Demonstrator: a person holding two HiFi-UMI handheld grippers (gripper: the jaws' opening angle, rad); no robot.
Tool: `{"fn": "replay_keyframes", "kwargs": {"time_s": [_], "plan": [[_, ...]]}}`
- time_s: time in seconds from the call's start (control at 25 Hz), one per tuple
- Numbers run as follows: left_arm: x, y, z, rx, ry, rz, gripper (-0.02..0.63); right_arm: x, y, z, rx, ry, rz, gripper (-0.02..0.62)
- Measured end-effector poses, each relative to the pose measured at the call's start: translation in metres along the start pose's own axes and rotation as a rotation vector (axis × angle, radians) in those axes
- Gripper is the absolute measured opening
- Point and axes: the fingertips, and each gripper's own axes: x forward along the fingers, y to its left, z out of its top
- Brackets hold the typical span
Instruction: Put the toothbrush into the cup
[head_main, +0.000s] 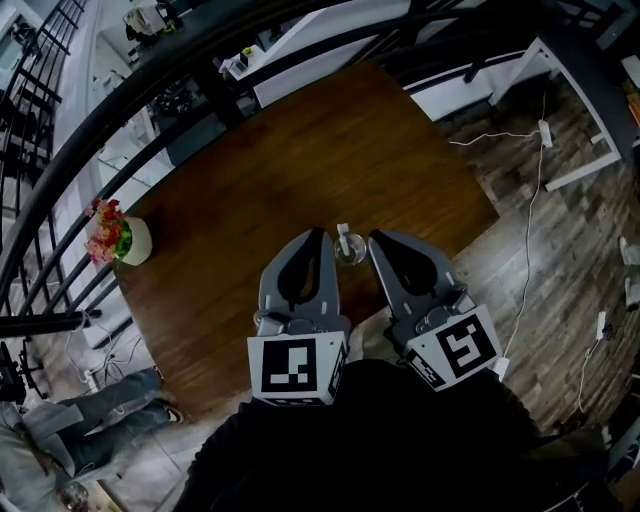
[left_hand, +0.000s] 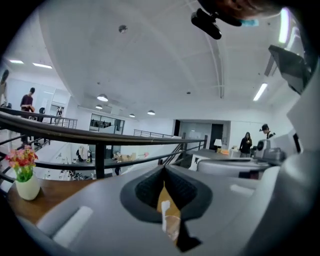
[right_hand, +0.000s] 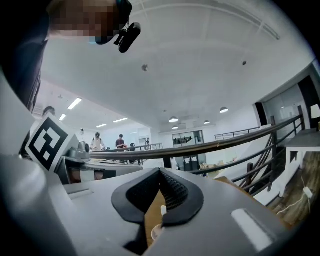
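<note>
A clear cup (head_main: 351, 251) stands on the brown wooden table (head_main: 300, 150) with a white toothbrush (head_main: 343, 233) upright in it. My left gripper (head_main: 318, 234) and right gripper (head_main: 375, 238) hang side by side above the table's near part, with the cup seen between their tips. Both point nearly level, and each pair of jaws meets at the tip with nothing held. In the left gripper view the toothbrush (left_hand: 164, 212) and cup (left_hand: 173, 227) show through the gap below the closed tips (left_hand: 164, 167). The right gripper view shows the cup (right_hand: 156, 232) the same way.
A white pot of pink and red flowers (head_main: 122, 240) sits at the table's left edge. A black railing (head_main: 120, 110) curves behind the table. White cables (head_main: 530, 230) lie on the wood floor at right. Someone's jeans-clad legs (head_main: 90, 410) are at lower left.
</note>
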Motion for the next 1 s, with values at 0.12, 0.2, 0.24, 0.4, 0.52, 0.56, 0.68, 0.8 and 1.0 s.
{"fn": "replay_keyframes", "kwargs": {"time_s": [0.12, 0.2, 0.24, 0.4, 0.52, 0.56, 0.68, 0.8, 1.0], "plan": [[-0.017, -0.012, 0.018, 0.041, -0.055, -0.015, 0.009, -0.015, 0.006, 0.023, -0.009, -0.040, -0.017, 0.000], [-0.024, -0.018, 0.031, 0.068, -0.098, -0.024, 0.008, -0.023, 0.007, 0.038, -0.019, -0.078, -0.035, 0.000], [-0.026, -0.020, 0.036, 0.079, -0.117, -0.031, 0.009, -0.026, 0.006, 0.044, -0.027, -0.095, -0.044, 0.000], [-0.033, -0.033, 0.048, 0.103, -0.155, -0.056, 0.009, -0.038, 0.009, 0.060, -0.054, -0.139, -0.064, 0.000], [-0.038, -0.035, 0.052, 0.108, -0.165, -0.068, 0.008, -0.042, 0.011, 0.068, -0.066, -0.158, -0.083, 0.000], [-0.039, -0.035, 0.053, 0.108, -0.167, -0.069, 0.008, -0.042, 0.011, 0.070, -0.072, -0.163, -0.090, -0.002], [-0.041, -0.035, 0.056, 0.109, -0.173, -0.068, 0.009, -0.045, 0.012, 0.076, -0.082, -0.177, -0.095, -0.002], [-0.043, -0.034, 0.057, 0.109, -0.177, -0.067, 0.008, -0.044, 0.015, 0.076, -0.084, -0.181, -0.087, -0.002], [-0.043, -0.030, 0.054, 0.106, -0.176, -0.061, 0.008, -0.040, 0.018, 0.073, -0.087, -0.173, -0.076, -0.002]]}}
